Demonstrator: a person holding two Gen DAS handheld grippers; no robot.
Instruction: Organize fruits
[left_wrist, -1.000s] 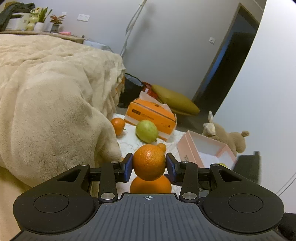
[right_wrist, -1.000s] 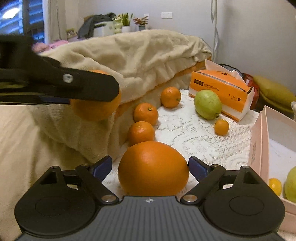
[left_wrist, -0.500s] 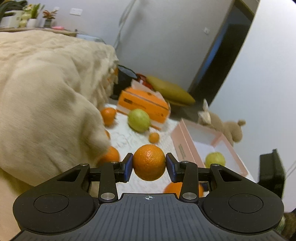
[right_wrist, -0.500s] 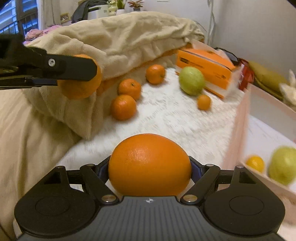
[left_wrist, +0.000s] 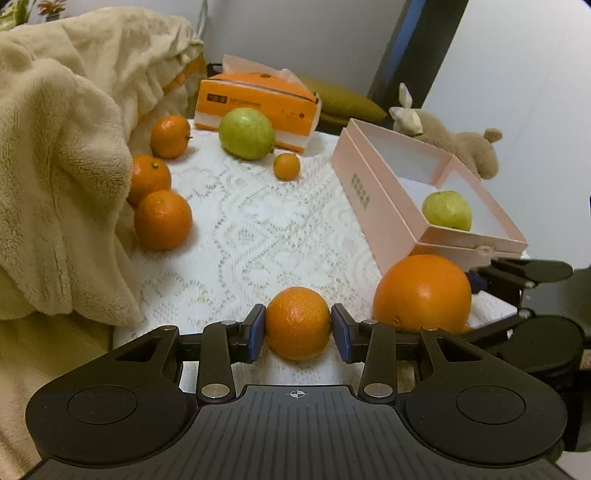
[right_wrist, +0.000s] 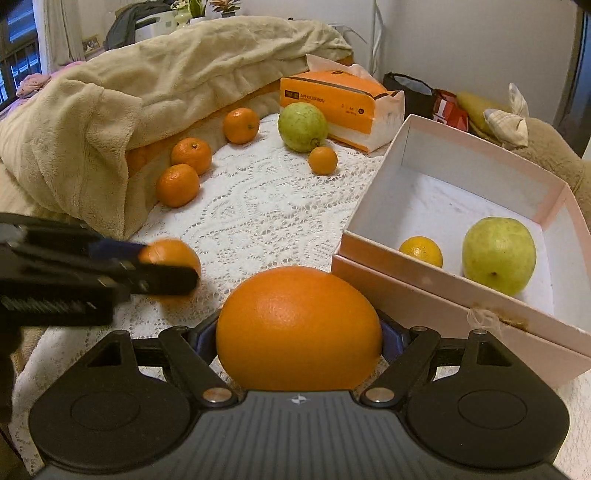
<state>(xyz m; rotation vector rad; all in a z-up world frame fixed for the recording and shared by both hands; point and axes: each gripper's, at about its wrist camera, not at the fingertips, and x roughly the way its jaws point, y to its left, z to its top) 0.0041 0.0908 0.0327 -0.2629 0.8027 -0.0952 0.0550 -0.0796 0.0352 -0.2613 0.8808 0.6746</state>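
Between the blue pads of the left gripper sits a small orange, pinched on its two sides at a narrow opening. The right gripper stands much wider and is clamped on a large orange that fills the whole gap; its pads are mostly hidden behind the fruit.

Hazards, judged from this position:
- Collision. The two grippers are near each other, the left one just to the left of and ahead of the right one. Both loads probably go to the pink box, ahead and to the right of the right gripper, so crossing paths could knock a fruit loose.
- Rim strike. The large orange sits about level with the near wall of the box. A low approach would push the light box across the lace cloth.
- Slip. Round, smooth peel held on two small contact areas may roll out if the gripper tilts.
- Crowding. A green fruit and a small yellow-orange fruit already lie in the box near its front wall; a drop onto them could bounce.

Loose fruit remains on the cloth well ahead of both grippers.
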